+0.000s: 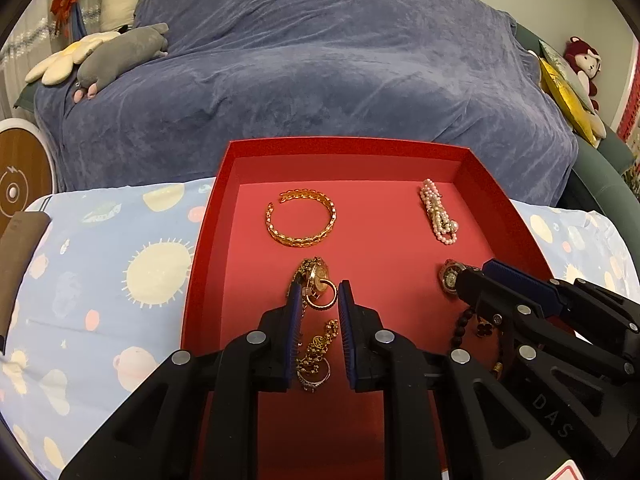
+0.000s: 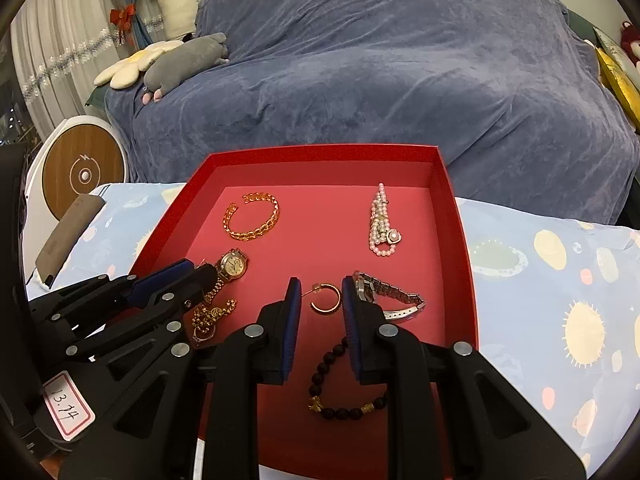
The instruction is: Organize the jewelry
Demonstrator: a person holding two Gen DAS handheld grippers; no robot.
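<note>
A hoop earring (image 2: 327, 299) lay just ahead between the right gripper's (image 2: 319, 295) narrow, empty jaws (left gripper (image 1: 319, 292) likewise, over a gold ring (image 1: 320, 295)).

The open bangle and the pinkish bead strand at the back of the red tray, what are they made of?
Open bangle: looks like gold-coloured metal, shiny, with chain-like links; real gold or plating can't be told. Bead strand: small round pale pink beads with a soft sheen, like pearls, maybe imitation. Red tray: matte, sharp folded walls, probably cardboard.
</note>
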